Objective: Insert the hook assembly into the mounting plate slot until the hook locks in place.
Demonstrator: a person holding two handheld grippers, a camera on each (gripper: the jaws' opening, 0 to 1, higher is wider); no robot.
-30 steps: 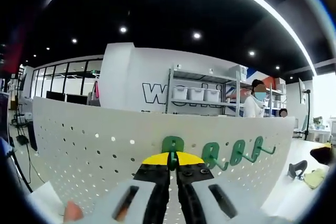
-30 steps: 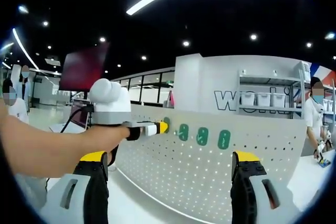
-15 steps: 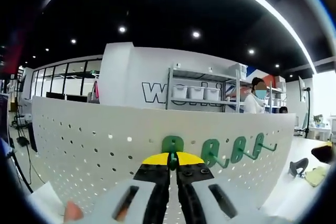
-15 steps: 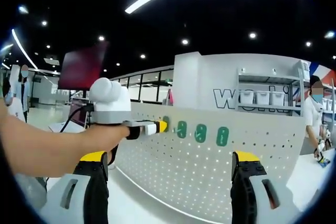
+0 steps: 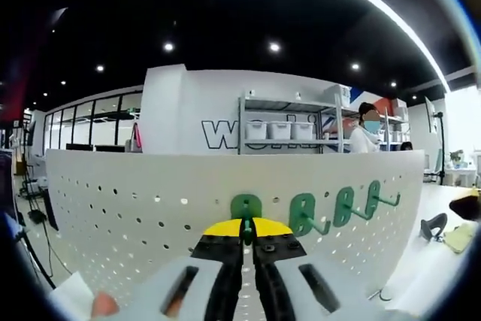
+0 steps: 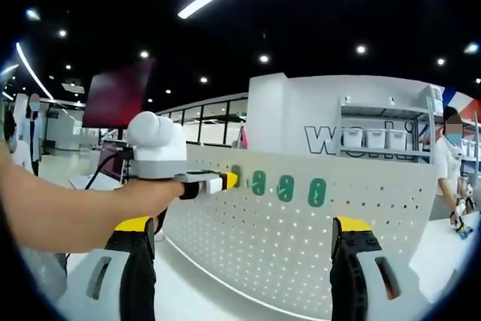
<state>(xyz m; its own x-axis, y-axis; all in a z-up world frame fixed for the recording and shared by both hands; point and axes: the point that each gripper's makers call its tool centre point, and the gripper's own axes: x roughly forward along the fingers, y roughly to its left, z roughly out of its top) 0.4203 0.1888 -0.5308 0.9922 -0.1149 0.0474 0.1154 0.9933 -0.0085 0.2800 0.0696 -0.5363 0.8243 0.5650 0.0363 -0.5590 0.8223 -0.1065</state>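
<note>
A: How do the arms sit?
B: The left arm reaches level toward the pegboard (image 6: 301,238), left claw (image 5: 246,225) clamped together on a green hook (image 5: 246,208) pressed to the board. The right claw (image 6: 244,246) hangs back, jaws wide apart.

A: Materials?
B: The board is white, curved, dotted with round holes. Three more hooks (image 5: 342,208) sit in a row beside it, flat oval plates, prongs jutting out from the board.
</note>
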